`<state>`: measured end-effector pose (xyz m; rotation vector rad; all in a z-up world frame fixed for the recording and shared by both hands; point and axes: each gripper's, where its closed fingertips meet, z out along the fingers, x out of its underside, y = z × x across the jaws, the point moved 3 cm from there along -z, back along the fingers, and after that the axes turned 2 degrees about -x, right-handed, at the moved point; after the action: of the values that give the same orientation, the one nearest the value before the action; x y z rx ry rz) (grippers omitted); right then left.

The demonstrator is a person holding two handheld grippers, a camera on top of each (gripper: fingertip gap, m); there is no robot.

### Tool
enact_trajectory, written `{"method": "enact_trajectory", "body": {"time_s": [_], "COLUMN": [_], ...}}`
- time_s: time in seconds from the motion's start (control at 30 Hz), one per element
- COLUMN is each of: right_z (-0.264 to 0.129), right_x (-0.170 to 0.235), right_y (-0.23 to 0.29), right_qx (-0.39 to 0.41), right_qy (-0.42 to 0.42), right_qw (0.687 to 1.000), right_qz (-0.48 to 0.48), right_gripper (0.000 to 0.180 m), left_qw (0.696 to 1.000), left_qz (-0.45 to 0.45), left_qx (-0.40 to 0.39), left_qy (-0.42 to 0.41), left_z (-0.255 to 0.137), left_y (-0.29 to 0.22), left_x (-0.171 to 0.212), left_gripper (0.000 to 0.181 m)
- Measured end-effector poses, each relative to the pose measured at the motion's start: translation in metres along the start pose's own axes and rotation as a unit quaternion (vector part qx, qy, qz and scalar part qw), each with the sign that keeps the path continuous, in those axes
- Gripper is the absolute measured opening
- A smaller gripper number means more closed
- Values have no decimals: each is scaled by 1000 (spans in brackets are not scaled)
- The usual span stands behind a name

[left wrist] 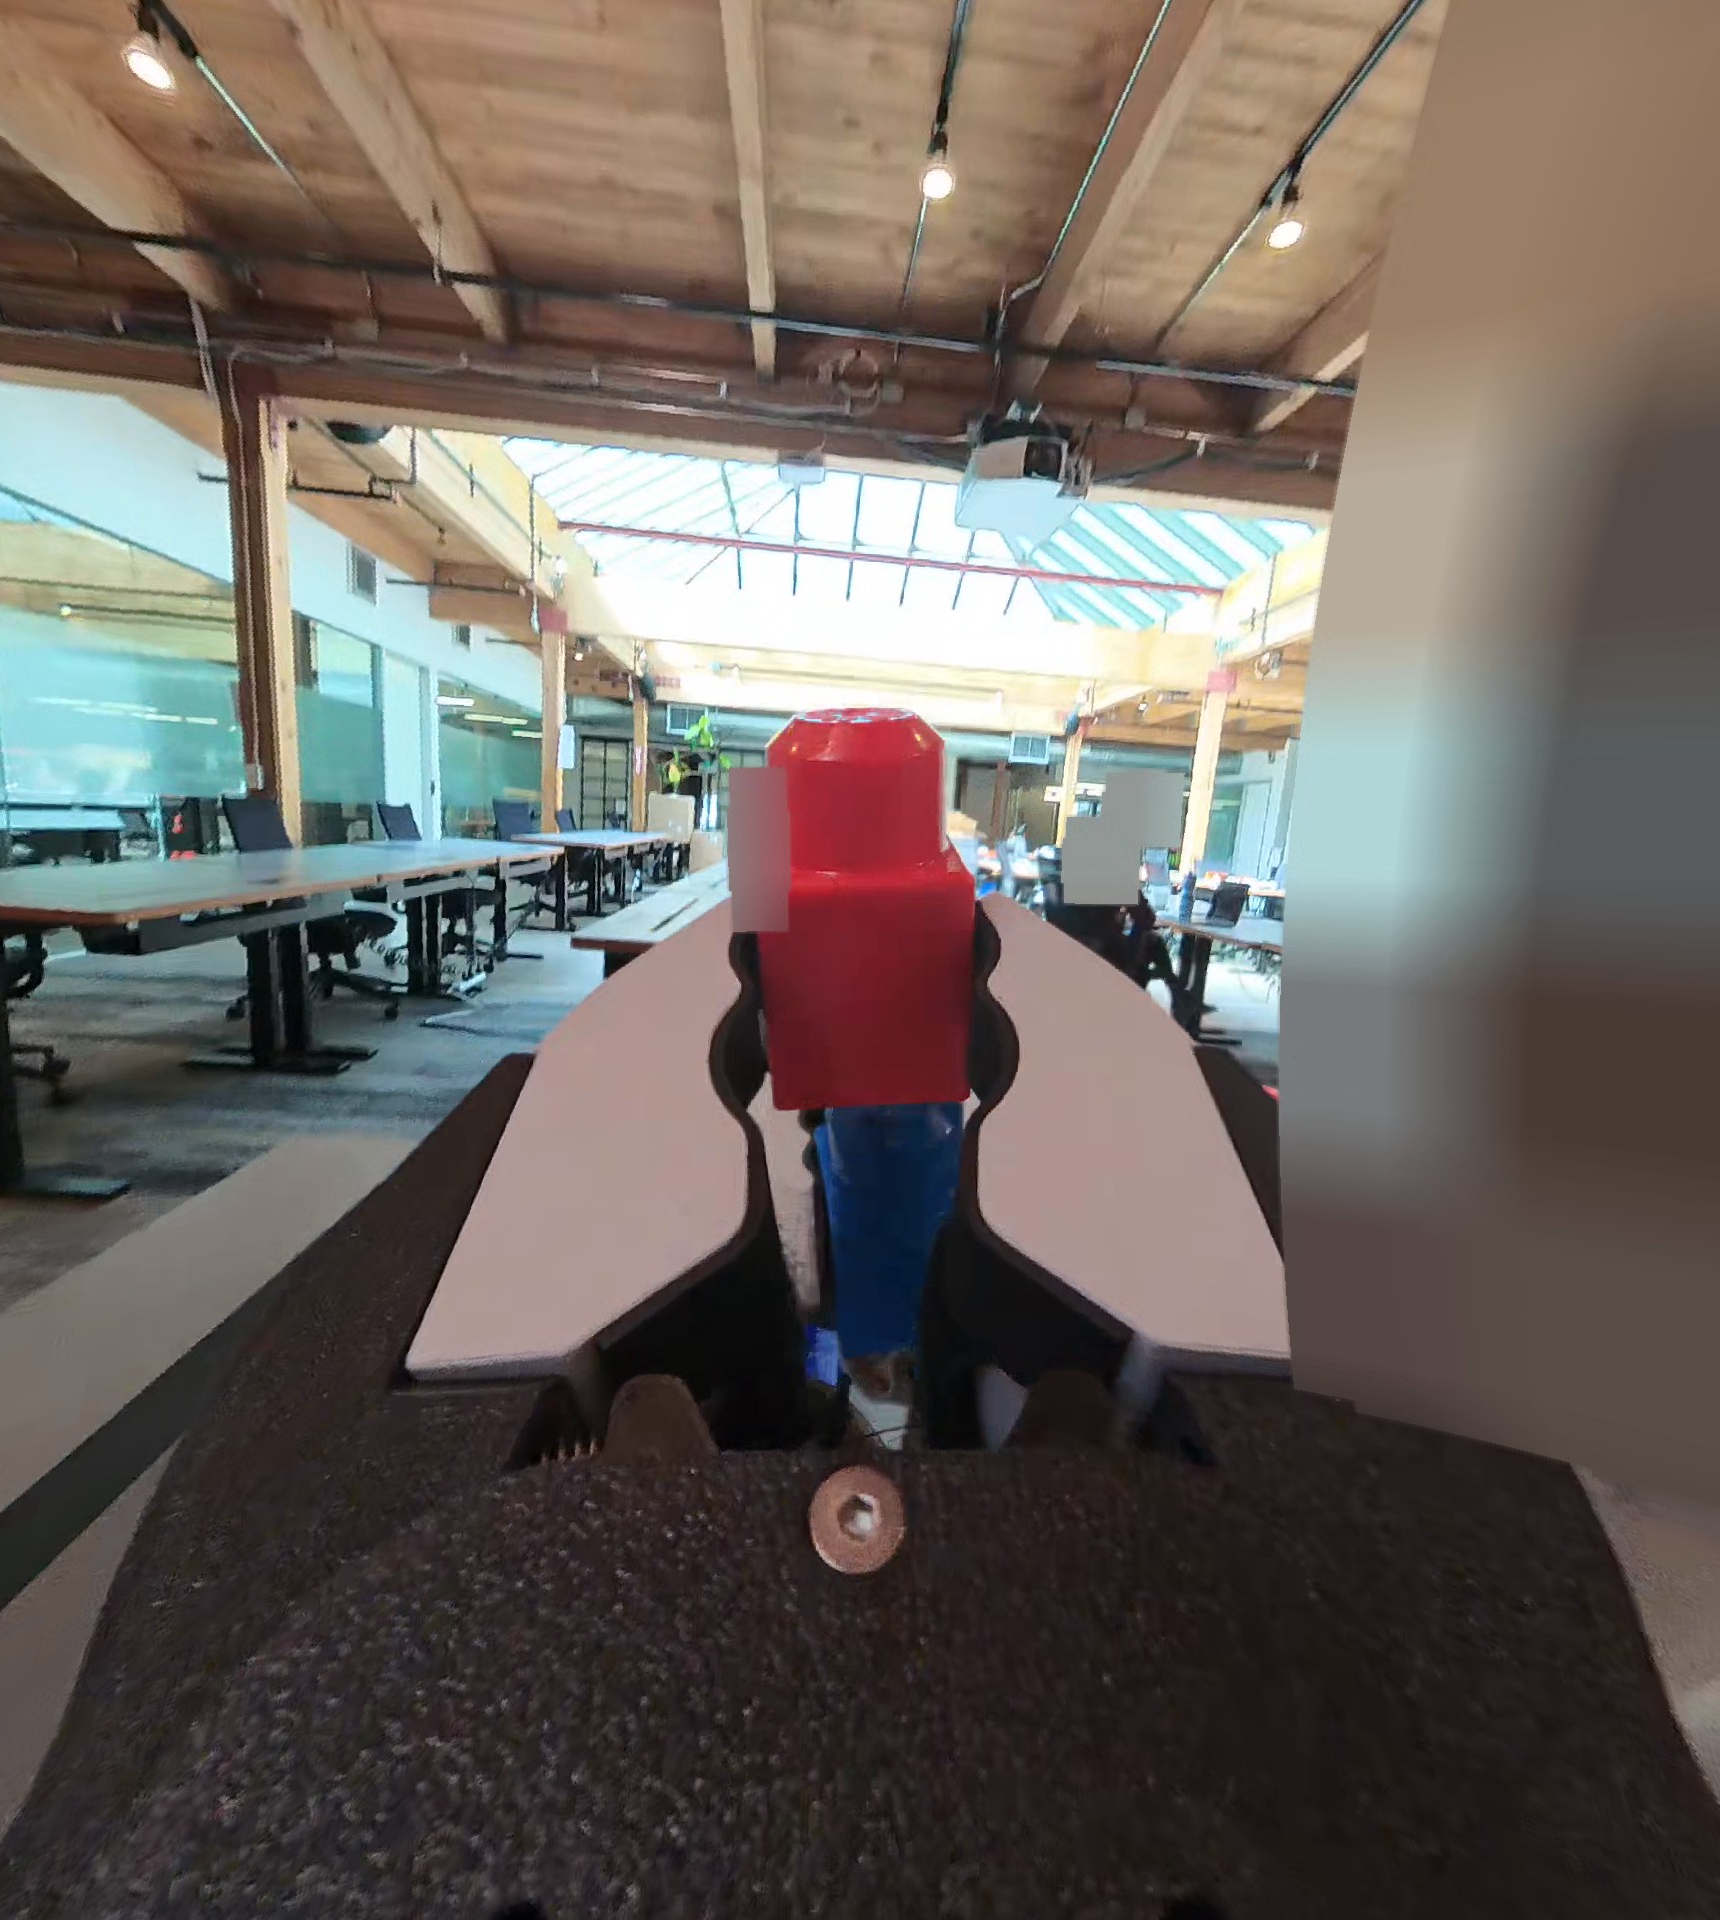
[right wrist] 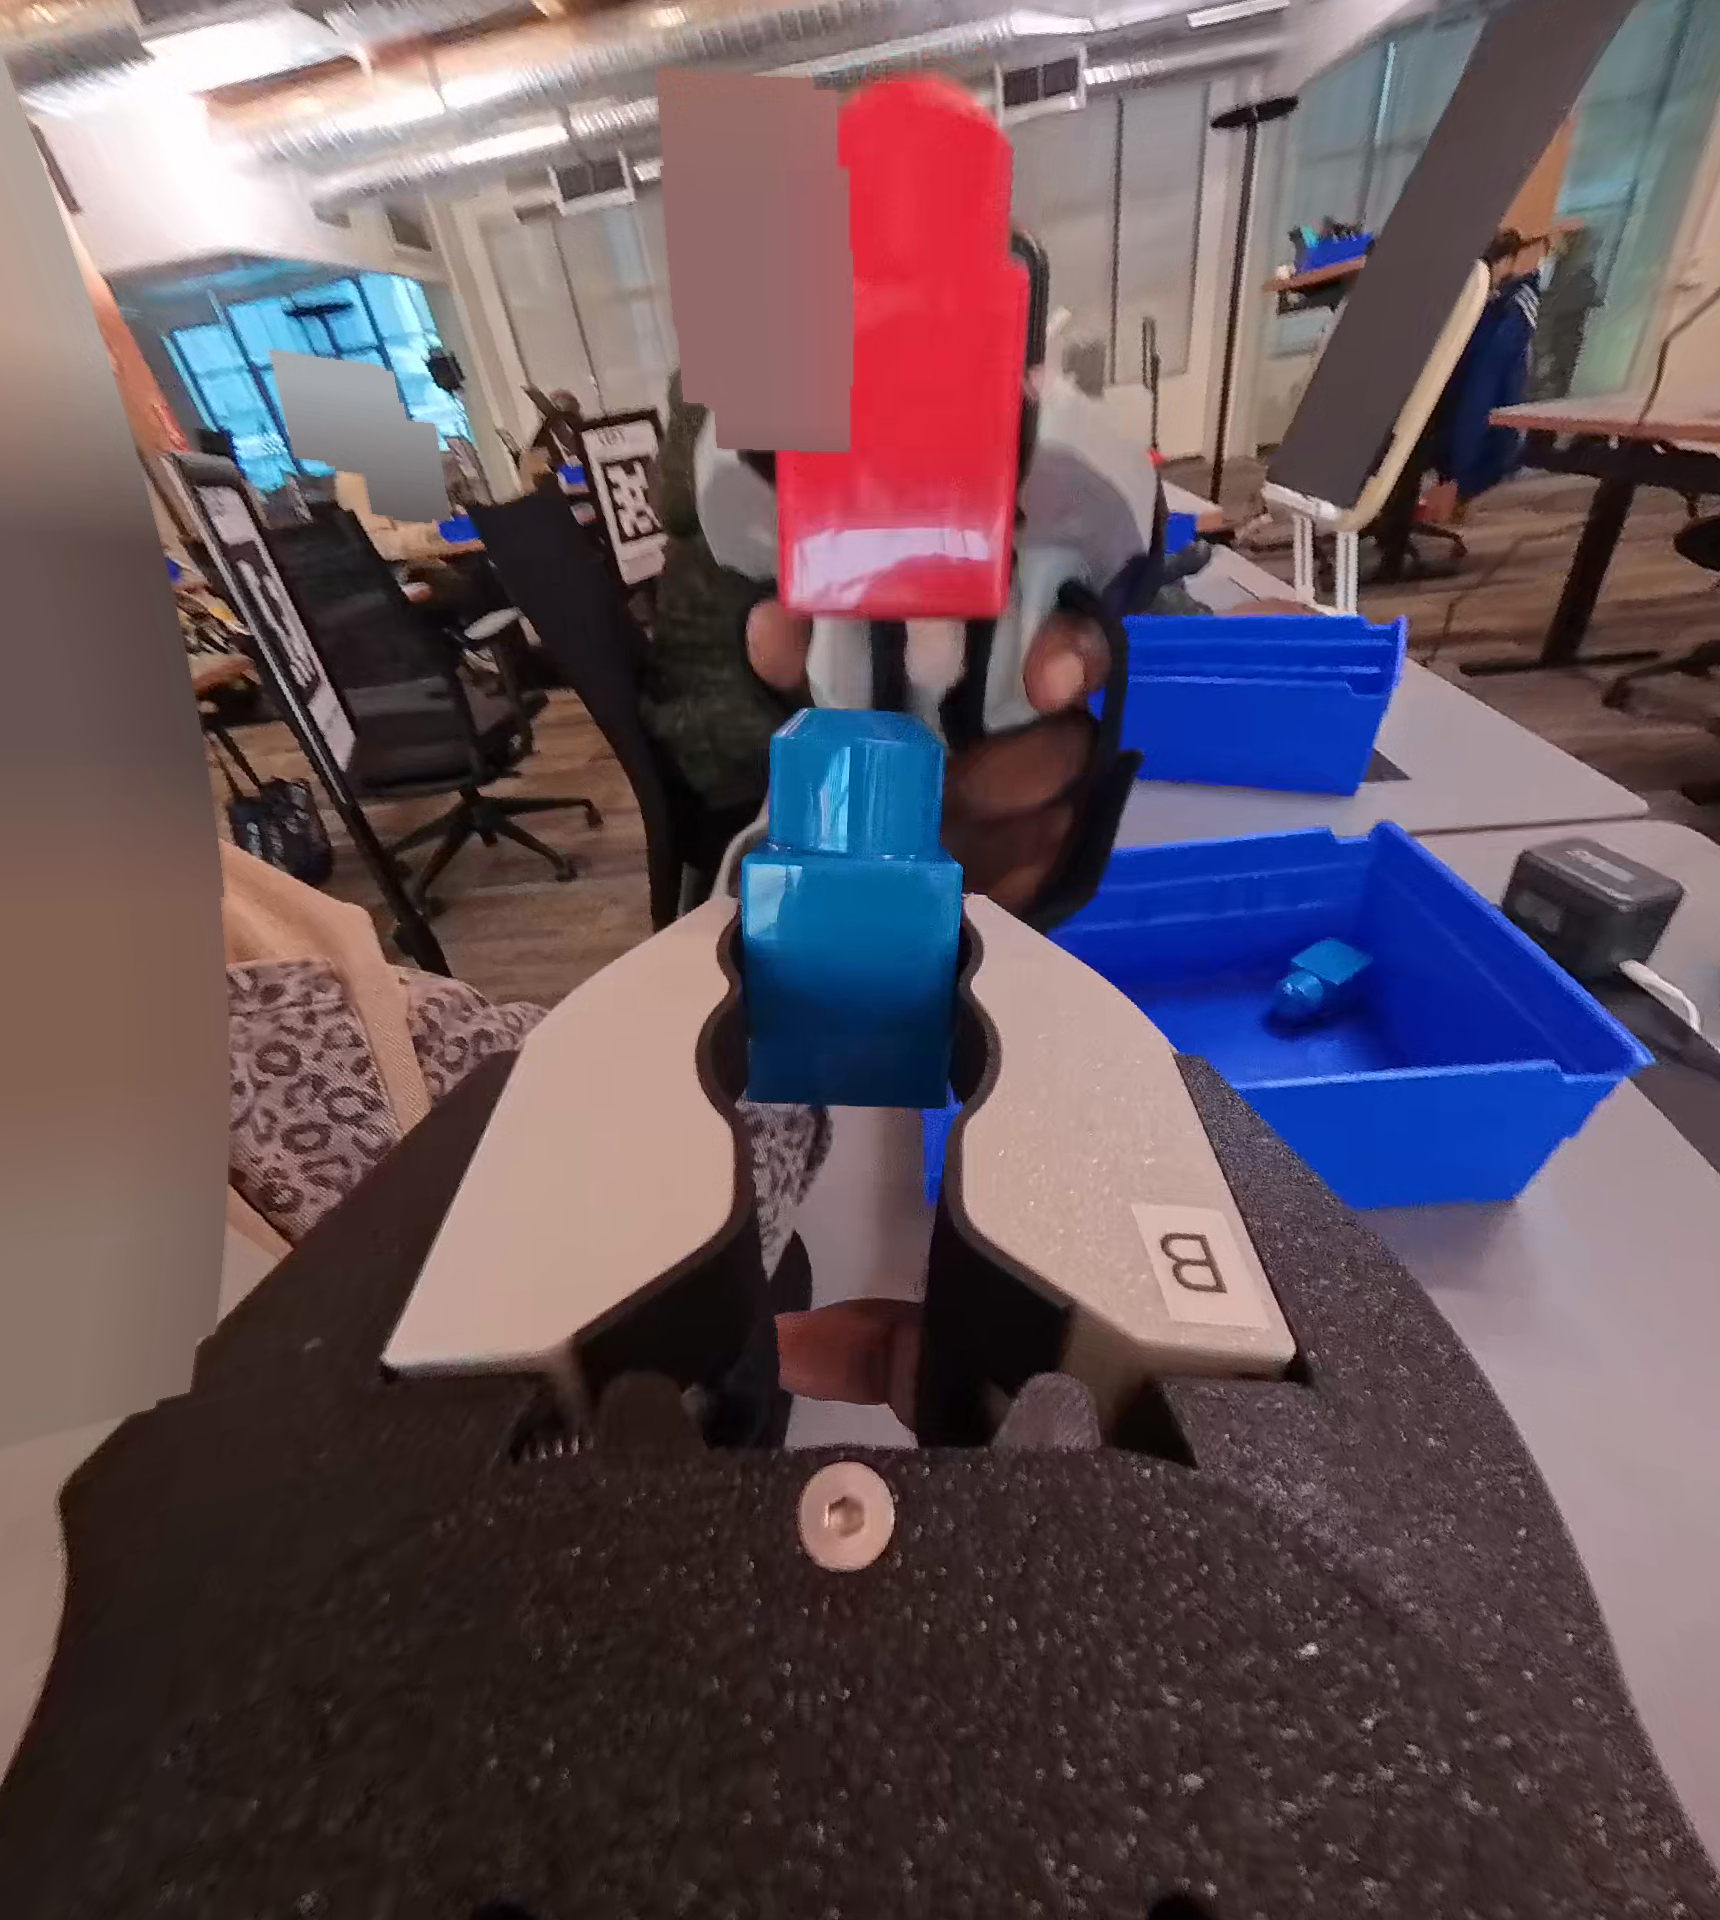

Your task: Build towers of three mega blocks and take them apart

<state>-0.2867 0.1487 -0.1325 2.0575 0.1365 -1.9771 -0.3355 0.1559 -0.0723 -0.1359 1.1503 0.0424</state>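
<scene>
Two blocks are in my claws right now, one in each, and they are apart with a gap of air between them. My left gripper [left wrist: 866,997] is clamped on the red block [left wrist: 866,935], its two pale fingers [left wrist: 617,1143] pressing the block's flat sides near the tips, with the round stud pointing up and away from the camera. From that side I see a strip of blue below the red block, between the fingers, but I cannot tell what it is. Beyond it lies an open office with long desks [left wrist: 212,883], dark chairs and a timber ceiling with a skylight. In the right wrist view, my right gripper [right wrist: 851,997] is closed around the blue block [right wrist: 851,935], gripping its square body with the stud up. The red block [right wrist: 908,416] hangs above it, clearly separate, lined up roughly over the blue stud, and I can make out the other gripper behind it only vaguely. To the right of my fingers, a blue bin [right wrist: 1407,1091] sits on the grey table [right wrist: 1614,1351] with one more blue block [right wrist: 1318,982] lying on its side inside. A second blue bin [right wrist: 1261,696] stands farther back on the same table, and two dark boxes with white cables rest near the right edge.
</scene>
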Motion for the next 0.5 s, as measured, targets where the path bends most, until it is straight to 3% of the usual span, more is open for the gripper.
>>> {"method": "enact_trajectory", "body": {"time_s": [0.03, 0.33, 0.5], "right_z": [-2, -14, -18], "right_x": [-3, -11, -12], "right_y": [0, -6, -7], "right_qx": [-5, 24, 32], "right_qy": [-13, -52, -56], "right_qw": [1000, 997, 997], "right_qz": [0, -44, -52], "right_gripper": [35, 35, 35], "left_qw": [1000, 1000, 999], "left_qz": [4, -8, 9], "left_qx": [-11, -14, -8], "left_qy": [12, -1, 35], "left_z": [3, 17, 27], "left_y": [2, 6, 2], "left_x": [4, 11, 23], "left_gripper": [36, 36, 36]}}
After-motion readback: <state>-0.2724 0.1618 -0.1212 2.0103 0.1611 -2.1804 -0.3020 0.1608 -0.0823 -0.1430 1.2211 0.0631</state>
